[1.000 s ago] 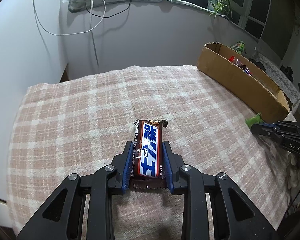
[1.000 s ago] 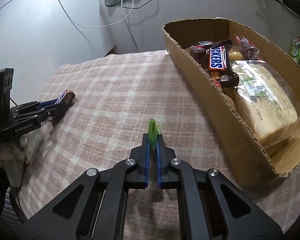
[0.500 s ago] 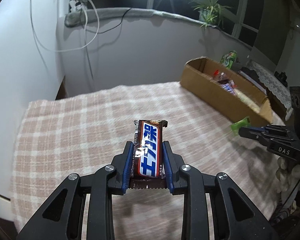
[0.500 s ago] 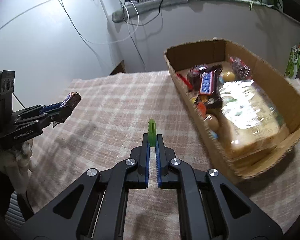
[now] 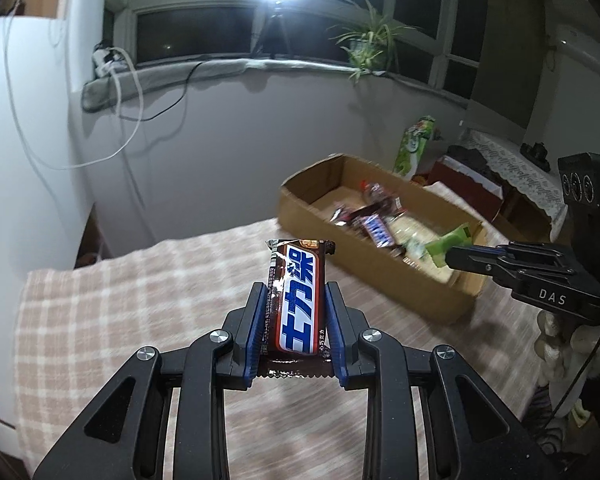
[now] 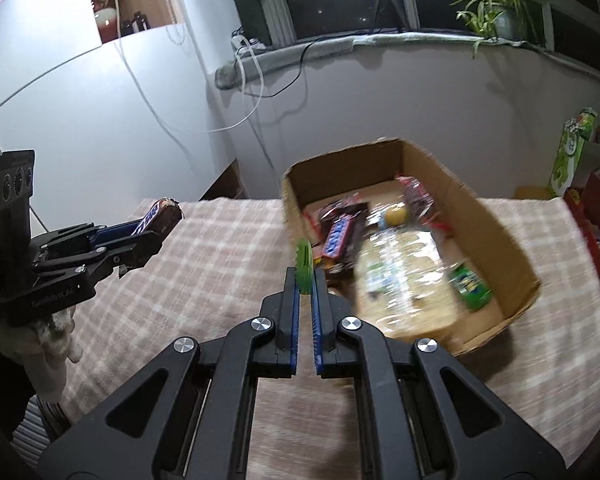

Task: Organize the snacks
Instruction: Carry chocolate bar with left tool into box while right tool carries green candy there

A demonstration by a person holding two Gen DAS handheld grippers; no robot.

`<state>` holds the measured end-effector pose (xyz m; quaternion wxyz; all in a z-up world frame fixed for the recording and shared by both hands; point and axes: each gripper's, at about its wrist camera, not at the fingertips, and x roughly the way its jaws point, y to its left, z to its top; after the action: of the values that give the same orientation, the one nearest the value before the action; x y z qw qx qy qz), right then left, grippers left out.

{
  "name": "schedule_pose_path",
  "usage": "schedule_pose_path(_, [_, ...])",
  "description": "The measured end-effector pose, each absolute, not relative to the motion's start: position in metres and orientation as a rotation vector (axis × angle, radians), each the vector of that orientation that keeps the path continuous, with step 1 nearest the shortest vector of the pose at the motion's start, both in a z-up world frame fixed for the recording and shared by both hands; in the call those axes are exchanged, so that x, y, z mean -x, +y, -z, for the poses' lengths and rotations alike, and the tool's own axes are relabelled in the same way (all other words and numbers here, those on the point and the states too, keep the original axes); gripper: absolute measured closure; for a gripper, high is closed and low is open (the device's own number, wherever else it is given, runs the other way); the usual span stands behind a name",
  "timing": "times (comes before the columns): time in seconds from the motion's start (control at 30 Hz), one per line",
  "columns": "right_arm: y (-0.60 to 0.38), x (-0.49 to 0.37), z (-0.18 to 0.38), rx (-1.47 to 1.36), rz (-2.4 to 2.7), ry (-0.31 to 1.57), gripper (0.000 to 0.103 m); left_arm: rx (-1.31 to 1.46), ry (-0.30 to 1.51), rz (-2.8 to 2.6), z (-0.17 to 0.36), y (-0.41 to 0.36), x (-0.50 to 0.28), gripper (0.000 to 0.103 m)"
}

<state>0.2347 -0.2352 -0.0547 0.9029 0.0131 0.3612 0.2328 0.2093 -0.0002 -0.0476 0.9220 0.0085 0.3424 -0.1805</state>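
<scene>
My left gripper [image 5: 295,290] is shut on a brown chocolate bar [image 5: 298,300] with blue lettering, held above the checked tablecloth [image 5: 120,300]. In the right wrist view that bar [image 6: 160,216] sticks out of the left gripper [image 6: 156,226] at the left. My right gripper [image 6: 305,274] is shut on a small green wrapper [image 6: 304,266], seen edge-on; in the left wrist view the wrapper [image 5: 448,242] hangs by the box's near end. The open cardboard box [image 6: 496,236] holds several snack bars, a bagged bread loaf [image 6: 404,276] and a green packet [image 6: 470,286].
A white wall with hanging cables stands behind the table. On the window ledge are a potted plant [image 6: 496,12] and a bright lamp. A green carton [image 6: 572,152] and red boxes stand to the right of the table. Gloved hands hold both grippers.
Both grippers have risen off the cloth and moved toward the box, each keeping its snack. The box's inside has come into view from above, and the window and lamp now show.
</scene>
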Motion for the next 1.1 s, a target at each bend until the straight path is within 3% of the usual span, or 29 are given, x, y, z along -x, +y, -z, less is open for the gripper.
schedule_pose_path(0.6, [-0.297,-0.278,0.054,-0.013,-0.427,0.748,0.098,-0.042,0.683,0.469,0.04,-0.103,-0.251,0.076])
schedule_pose_path(1.1, [-0.305,-0.3,0.065,-0.006,-0.434,0.766,0.098,-0.057,0.692,0.458,0.046,-0.138,-0.296,0.076])
